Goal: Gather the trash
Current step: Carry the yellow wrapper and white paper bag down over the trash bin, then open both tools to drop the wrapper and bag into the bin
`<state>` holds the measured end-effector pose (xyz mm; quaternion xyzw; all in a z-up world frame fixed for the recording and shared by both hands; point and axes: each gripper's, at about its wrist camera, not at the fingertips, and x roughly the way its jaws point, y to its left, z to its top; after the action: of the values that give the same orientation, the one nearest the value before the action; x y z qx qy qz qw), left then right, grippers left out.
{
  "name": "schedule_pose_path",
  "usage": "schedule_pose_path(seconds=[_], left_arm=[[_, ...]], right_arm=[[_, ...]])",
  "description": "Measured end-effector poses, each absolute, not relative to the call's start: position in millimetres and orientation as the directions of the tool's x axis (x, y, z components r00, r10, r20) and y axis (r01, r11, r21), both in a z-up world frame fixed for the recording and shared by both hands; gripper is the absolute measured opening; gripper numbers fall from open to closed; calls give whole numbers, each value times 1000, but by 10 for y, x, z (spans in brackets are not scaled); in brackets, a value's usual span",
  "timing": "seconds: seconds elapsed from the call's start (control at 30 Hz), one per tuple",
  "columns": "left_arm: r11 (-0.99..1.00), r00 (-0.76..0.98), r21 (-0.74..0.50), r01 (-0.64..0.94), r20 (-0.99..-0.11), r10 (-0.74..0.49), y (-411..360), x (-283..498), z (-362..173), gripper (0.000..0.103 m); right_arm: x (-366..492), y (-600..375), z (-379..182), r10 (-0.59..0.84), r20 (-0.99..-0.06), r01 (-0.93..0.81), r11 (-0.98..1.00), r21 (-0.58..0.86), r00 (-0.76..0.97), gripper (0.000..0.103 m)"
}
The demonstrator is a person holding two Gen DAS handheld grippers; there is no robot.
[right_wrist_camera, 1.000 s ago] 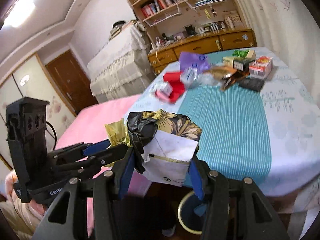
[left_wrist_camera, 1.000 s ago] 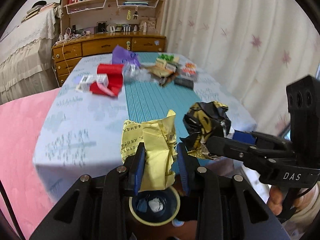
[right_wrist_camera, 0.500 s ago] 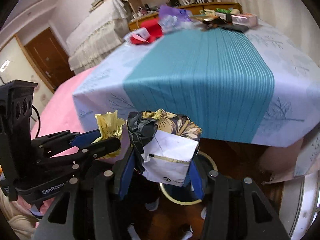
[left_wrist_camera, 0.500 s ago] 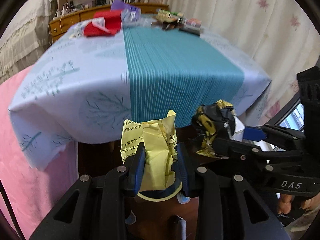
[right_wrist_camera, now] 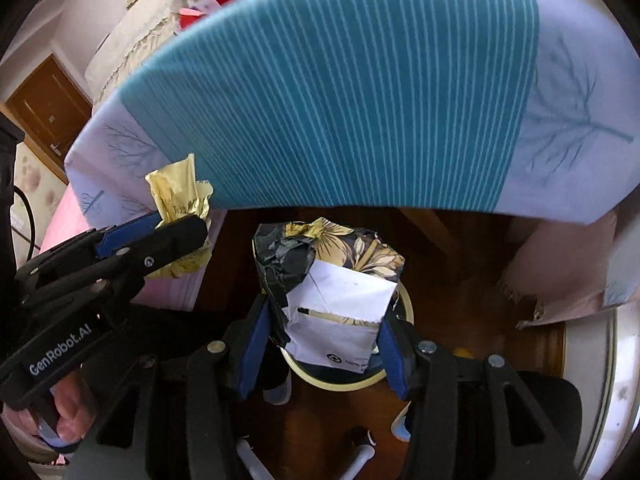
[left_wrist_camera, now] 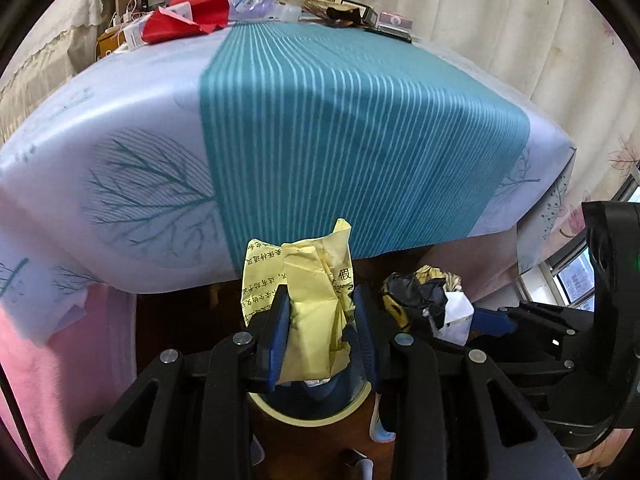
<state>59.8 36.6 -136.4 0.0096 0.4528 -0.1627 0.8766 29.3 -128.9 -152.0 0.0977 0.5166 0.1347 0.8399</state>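
My left gripper (left_wrist_camera: 318,322) is shut on a crumpled yellow paper (left_wrist_camera: 308,280) with printed characters. It hangs just above a round bin (left_wrist_camera: 320,408) with a pale yellow rim on the floor. My right gripper (right_wrist_camera: 326,326) is shut on a crumpled black floral wrapper with a white inside (right_wrist_camera: 336,280), above the same bin (right_wrist_camera: 396,376). The right gripper and its wrapper (left_wrist_camera: 428,300) show at the right in the left wrist view. The left gripper with the yellow paper (right_wrist_camera: 180,196) shows at the left in the right wrist view.
A table with a teal and pale blue cloth (left_wrist_camera: 340,120) overhangs just beyond the bin. Red packaging (left_wrist_camera: 188,20), purple plastic and boxes lie at its far end. Pink bedding (left_wrist_camera: 48,360) is at the left, curtains (left_wrist_camera: 520,40) at the right. The floor is dark wood (right_wrist_camera: 460,280).
Both grippers have dropped lower below the table's front edge, each still holding its trash. The bin now lies right under the fingers.
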Motion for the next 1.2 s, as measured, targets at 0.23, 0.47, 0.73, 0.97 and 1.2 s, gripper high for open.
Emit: schedule_pose_path(seconds=[0.23,0.47,0.73,0.97,1.2], left_arm=[[947,491,-154,282,-825,-280,350,745,-1645,30],[947,438,-186,261,-852,-288,387,909,-1913,32],[954,400,-187,235,-875,-271,416,997,-2094,35],[971,403,-165,173,-888,-223,483,1016,-2117,73],[984,414,-141,111,-893,-175,566,1022,-2092,82]], right_arm=[[435,-1319,-1802,334,-858,-92,941,325,389,51],[604,-1365,-2030,337,-872,-48,938,343,355,51],[714,-1358,-2172,348,-880,-23,933,360,323,52],[752,-1306,-2255,401,-870,-20,911,413,286,54],[765,-1302,-2286,413,-860,-16,904,428,299,68]])
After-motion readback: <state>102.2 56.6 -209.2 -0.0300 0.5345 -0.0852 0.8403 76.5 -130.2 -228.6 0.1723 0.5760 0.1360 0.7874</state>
